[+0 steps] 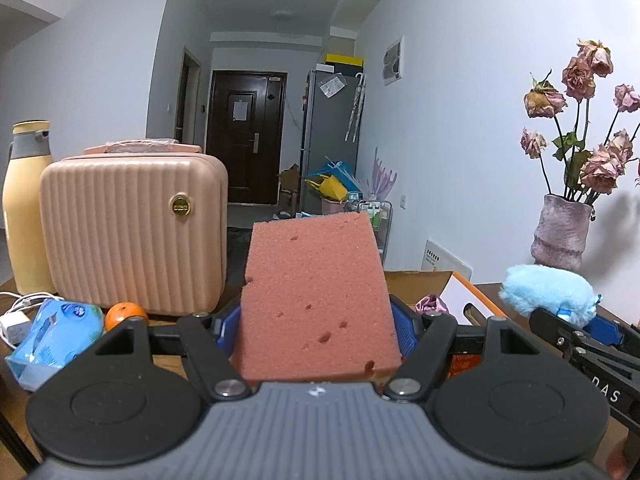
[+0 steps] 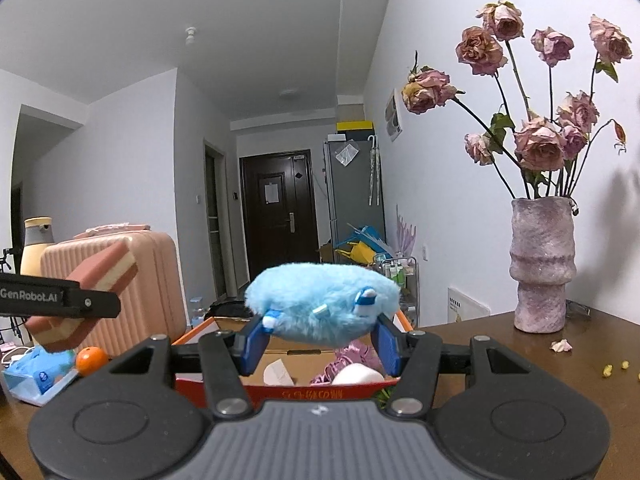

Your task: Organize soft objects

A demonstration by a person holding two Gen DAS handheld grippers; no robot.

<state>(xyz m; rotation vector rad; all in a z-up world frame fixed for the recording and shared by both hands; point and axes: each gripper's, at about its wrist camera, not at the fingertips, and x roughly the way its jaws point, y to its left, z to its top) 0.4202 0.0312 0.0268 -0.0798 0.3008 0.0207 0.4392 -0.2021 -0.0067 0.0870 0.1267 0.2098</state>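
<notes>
Sponge (image 1: 316,300), pink with a cream underlayer, stands tilted between the blue pads (image 1: 402,334) of my left gripper (image 1: 316,336), which is clamped on it above the table, in front of the pink suitcase (image 1: 132,232). I read the right gripper (image 2: 320,340) as closed on the blue plush toy (image 2: 322,304), held directly over the open orange-rimmed cardboard box (image 2: 288,392), which already contains purple fabric (image 2: 352,354). A vase (image 2: 542,264) of dried roses stands on the table (image 2: 520,356) to the right of the box.
</notes>
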